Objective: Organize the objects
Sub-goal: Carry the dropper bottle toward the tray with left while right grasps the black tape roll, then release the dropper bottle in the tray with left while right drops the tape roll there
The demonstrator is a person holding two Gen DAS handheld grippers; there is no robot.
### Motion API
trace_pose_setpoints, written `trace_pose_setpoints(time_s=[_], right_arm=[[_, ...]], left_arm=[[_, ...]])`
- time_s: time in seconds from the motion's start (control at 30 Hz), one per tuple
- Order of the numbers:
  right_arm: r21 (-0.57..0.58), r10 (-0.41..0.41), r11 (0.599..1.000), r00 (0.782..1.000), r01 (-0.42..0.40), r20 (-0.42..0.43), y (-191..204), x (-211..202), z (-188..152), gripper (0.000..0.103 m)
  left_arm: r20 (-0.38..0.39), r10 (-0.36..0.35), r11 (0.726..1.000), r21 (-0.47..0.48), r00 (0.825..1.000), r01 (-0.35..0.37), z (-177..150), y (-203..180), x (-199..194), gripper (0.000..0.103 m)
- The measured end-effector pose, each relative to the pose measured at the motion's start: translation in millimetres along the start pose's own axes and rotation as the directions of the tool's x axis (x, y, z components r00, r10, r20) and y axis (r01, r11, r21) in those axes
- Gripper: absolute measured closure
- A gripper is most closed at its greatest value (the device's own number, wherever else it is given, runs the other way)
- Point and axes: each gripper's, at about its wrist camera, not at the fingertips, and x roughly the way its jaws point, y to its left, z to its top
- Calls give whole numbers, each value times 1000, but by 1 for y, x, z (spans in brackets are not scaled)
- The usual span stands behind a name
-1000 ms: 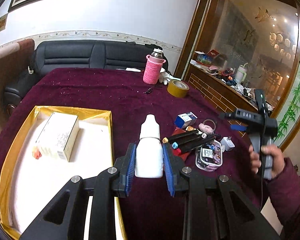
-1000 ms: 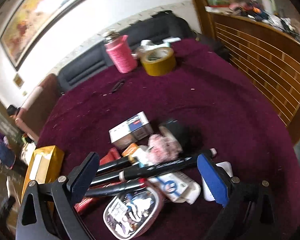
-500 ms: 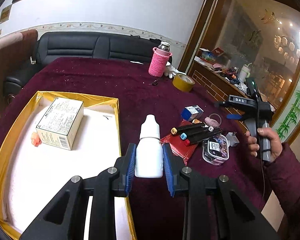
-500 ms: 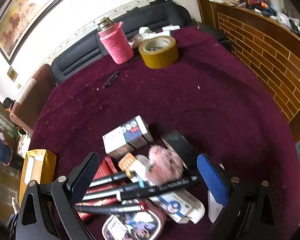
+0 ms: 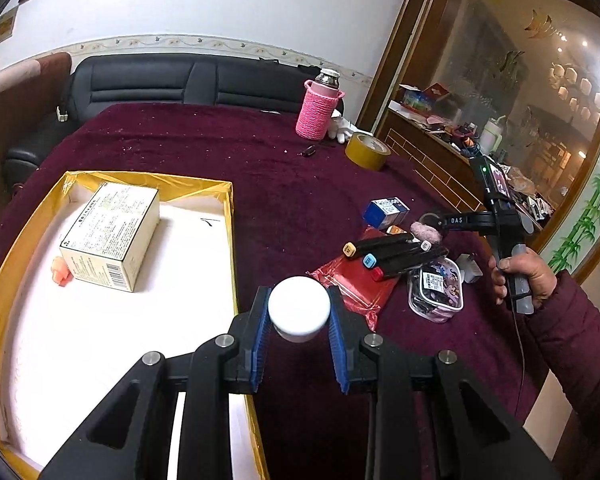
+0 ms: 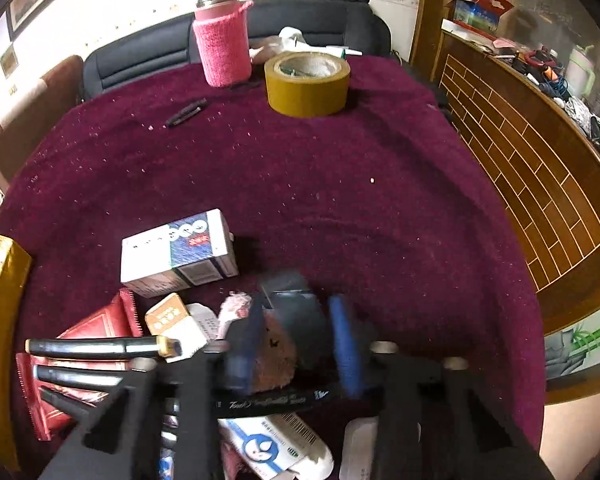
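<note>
The left gripper (image 5: 299, 336) is clamped on a white bottle (image 5: 299, 307), whose round end faces the camera between the blue pads (image 5: 259, 334). It is held above the right-hand rim of the gold-edged tray (image 5: 231, 240), over the maroon tablecloth (image 5: 260, 152). Inside the tray, a cream carton (image 5: 112, 236) is seen lying with a small orange piece (image 5: 60, 276) touching its left end.

The right gripper (image 6: 296, 340) has just been closing its jaws; a pink fluffy item (image 6: 274, 354) and a dark object (image 6: 300, 312) are seen between its blurred pads (image 6: 342, 340). Whether the pads press on them cannot be told from the blur. In the left wrist view, that gripper is borne by a hand (image 5: 520, 276) in a maroon sleeve.

Beneath and beside it a heap is noted: black markers (image 5: 392, 250) across a red packet (image 5: 352, 284), a clear pouch (image 5: 436, 288), and a blue-and-white box (image 6: 178, 252) just behind. Well apart, at the far edge, a tape roll (image 6: 307, 84) stands near a flask in a pink knitted sleeve (image 6: 222, 52).
</note>
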Motion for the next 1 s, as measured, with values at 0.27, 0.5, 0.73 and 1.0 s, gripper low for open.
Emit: trace_pose_setpoints(time_s=[0.27,0.5,0.73,1.0], right_arm=[[88,35,995,995,-43,90,-16,-32,-6,84],[20,95,995,980,-100,174,11,-90,-8,84],[-82,260,965,953,-249,157,75,-120,-19,84],[-156,466,876,885,-457,20,178,-109,-37,83]], left_arm=[[22,-5,1000,11,1000,4,0,-3,-5,77],[79,-10,1000,-7,997,10,3,0,-32,77],[132,17,999,-53,991,-10,3,28,-76,77],[127,146,989,-56,981,-140,6,75,-107,77]])
